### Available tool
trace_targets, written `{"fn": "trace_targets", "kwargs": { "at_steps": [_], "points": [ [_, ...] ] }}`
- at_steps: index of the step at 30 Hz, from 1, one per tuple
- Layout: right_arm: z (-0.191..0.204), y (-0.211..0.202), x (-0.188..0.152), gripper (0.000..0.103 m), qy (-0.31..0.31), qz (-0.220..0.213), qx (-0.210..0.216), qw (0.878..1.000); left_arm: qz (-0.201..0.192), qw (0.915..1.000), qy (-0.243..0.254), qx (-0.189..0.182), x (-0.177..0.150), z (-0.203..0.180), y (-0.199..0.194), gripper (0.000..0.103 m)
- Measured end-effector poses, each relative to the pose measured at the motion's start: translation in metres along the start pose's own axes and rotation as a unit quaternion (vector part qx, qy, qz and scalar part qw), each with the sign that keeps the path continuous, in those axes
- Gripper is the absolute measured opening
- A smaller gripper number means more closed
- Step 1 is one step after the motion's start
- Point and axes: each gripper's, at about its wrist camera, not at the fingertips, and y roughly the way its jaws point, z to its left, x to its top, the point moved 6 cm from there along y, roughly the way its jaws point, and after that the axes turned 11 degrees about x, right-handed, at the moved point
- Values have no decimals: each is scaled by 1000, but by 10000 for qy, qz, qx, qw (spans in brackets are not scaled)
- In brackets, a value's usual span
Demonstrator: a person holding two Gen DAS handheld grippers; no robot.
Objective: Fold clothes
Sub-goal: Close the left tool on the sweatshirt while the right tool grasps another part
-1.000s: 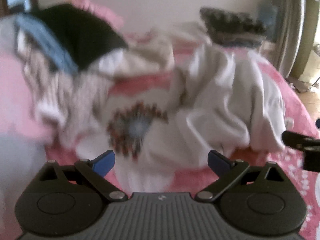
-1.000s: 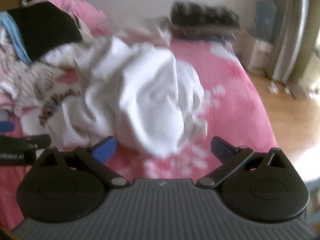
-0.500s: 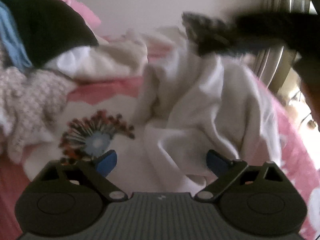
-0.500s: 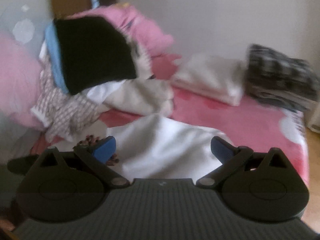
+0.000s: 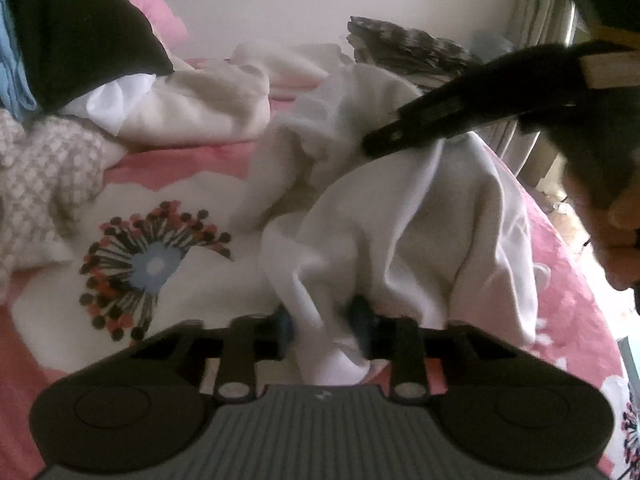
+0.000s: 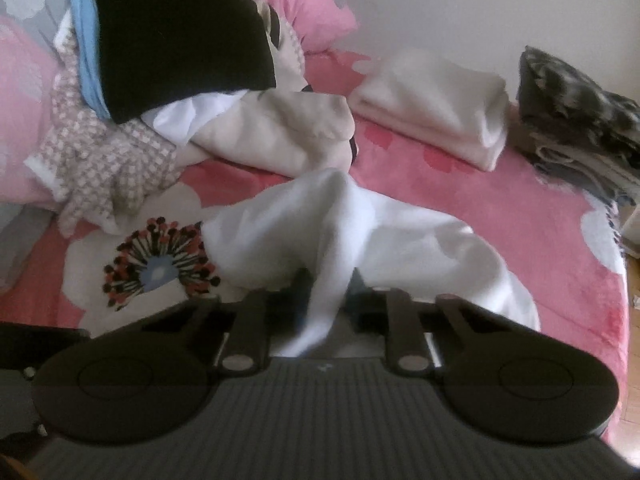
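A bed (image 6: 460, 200) with a pink flower blanket fills both pictures, and a pale wall stands behind it. In the upper left of the right wrist picture sits a messy pile of clothes (image 6: 168, 80), with a black one on top. Near the wall, in the upper right, lie a folded white cloth (image 6: 436, 108) and a folded dark patterned cloth (image 6: 580, 100).

The white garment (image 6: 380, 240) lies crumpled in the middle of the bed, just in front of both sets of fingers. The left gripper (image 5: 324, 322) has its fingers closed on a low bunch of the white cloth at the bottom middle of its picture. The right gripper (image 6: 328, 300) has its fingers closed on another bunch, which runs up like a ridge from the fingers to the middle of the picture. In the left wrist picture, the right gripper reaches in from the upper right to the top of the cloth heap.

So both hands hold the same garment, one low and one higher. I think the next move needs the two holds pulled apart sideways, so the cloth spreads flat. I cannot tell which part of the garment each hand holds, or which way its long side runs.
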Motion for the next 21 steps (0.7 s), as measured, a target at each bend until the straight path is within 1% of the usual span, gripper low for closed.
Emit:
{"fn": "trace_targets", "kwargs": {
  "at_steps": [3,6,10,13,17,19,21],
  "points": [
    [3,-24,-3,11,115,-137,46,9998,-32,9999,103,-105,-4,-2,-14,16],
    [14,-54,-12,11,257,-287,216,9990,-20,9992,271,-292,-13,-5,-30,13],
    [24,-93,-37,10,520,-338,459,9970,133,9974,439,-559,-33,-10,-52,12],
    [29,-116,-60,10,764,-292,588,9949,277,9945,547,-851,-49,-12,-64,10],
    [27,-129,-95,9,1170,-234,598,9911,485,9886,764,-1207,-69,-8,-77,12],
    [18,-128,-113,9,1401,-151,484,9888,567,9863,645,-1407,-73,-3,-84,12],
    [6,-124,-131,9,1630,-67,347,9860,558,9838,539,-1614,-72,2,-92,13]
  ]
}}
